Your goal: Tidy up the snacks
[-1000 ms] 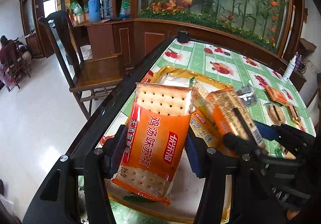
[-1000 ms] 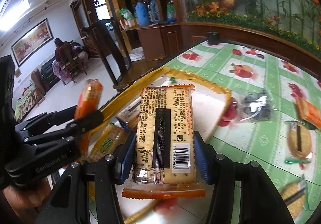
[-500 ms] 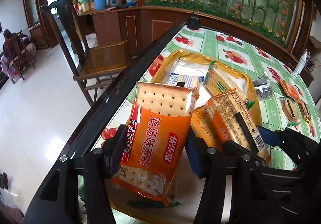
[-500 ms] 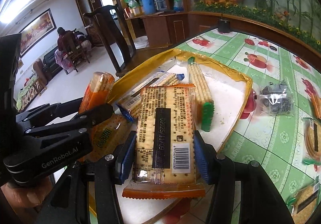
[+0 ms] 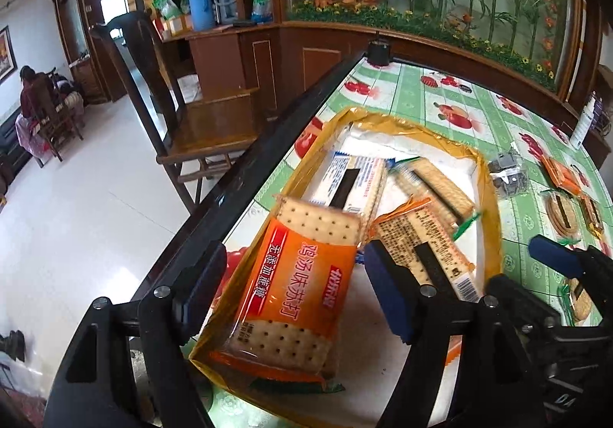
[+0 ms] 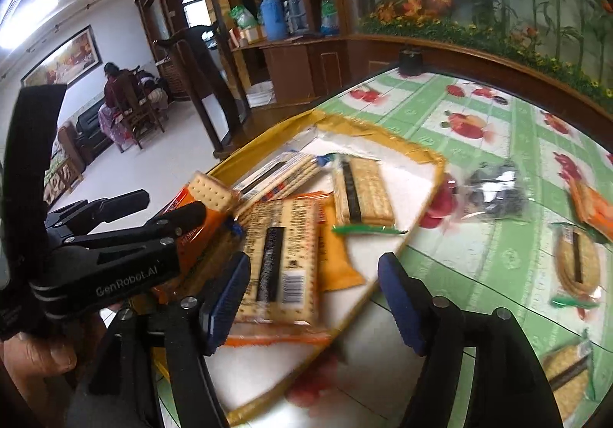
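A gold-rimmed tray [image 5: 492, 213] [image 6: 417, 200] sits near the table's left edge. My left gripper [image 5: 293, 288] has its jaws apart; the orange cracker pack [image 5: 302, 286] lies between them on the tray, clear of both pads. My right gripper [image 6: 314, 297] is open over the tray's near edge; a barcode-side cracker pack [image 6: 281, 259] [image 5: 425, 248] lies in the tray by its left pad. A blue-white pack [image 5: 348, 182] and a green-ended pack [image 6: 362, 194] also lie in the tray.
Loose snacks lie on the green fruit-print tablecloth [image 6: 494, 255] right of the tray: a dark clear pack [image 6: 494, 194], an orange pack [image 6: 592, 202], round biscuit packs [image 6: 576, 263]. A wooden chair [image 5: 199, 121] stands left of the table's dark edge [image 5: 245, 182].
Both grippers have opened and let go of their cracker packs, which now lie in the tray. The right gripper has drawn back toward the tray's near edge.
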A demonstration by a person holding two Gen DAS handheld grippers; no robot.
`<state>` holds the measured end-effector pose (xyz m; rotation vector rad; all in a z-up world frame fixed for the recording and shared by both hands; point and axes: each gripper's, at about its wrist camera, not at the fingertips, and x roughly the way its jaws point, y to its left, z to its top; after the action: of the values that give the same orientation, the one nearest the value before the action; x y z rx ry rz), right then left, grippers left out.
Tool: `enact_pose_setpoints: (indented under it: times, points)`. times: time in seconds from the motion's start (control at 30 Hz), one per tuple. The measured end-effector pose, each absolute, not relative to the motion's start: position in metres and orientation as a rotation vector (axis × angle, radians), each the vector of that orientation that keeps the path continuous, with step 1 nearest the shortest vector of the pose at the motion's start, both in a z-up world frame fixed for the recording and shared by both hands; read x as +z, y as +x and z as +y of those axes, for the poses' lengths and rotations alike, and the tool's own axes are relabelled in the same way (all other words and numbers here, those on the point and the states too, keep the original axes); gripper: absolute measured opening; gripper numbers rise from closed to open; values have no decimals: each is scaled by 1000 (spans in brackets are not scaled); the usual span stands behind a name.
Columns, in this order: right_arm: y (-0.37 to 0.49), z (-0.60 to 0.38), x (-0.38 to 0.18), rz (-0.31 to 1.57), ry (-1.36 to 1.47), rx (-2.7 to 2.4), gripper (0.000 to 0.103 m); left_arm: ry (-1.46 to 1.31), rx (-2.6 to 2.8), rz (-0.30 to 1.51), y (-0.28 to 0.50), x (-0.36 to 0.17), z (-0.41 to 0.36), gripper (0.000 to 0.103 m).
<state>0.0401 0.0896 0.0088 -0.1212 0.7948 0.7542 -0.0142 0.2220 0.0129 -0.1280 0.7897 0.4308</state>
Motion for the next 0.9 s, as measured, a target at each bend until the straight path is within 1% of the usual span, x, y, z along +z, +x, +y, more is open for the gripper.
enact_pose_setpoints:
  times: [0.27,0.4,0.53,0.77,0.83,0.9]
  points:
    - [37,41,11,791,-76,681,74,-102,407,760,-16,23,202,74]
    - [35,16,9,801,-51,630,81,-83,381,748,-16,29,188,74]
    - [27,-15,7,789,-51,572,86,-72,356,742,-15,32,175,74]
    - [26,-83,-5,812,11,454,86,-50,286,751,-8,34,141,74]
    - [27,-100,-9,821,28,427,89,-40,267,758,-5,33,131,74]
    - [28,-114,-11,831,42,437,89,-38,245,766,-2,33,122,74]
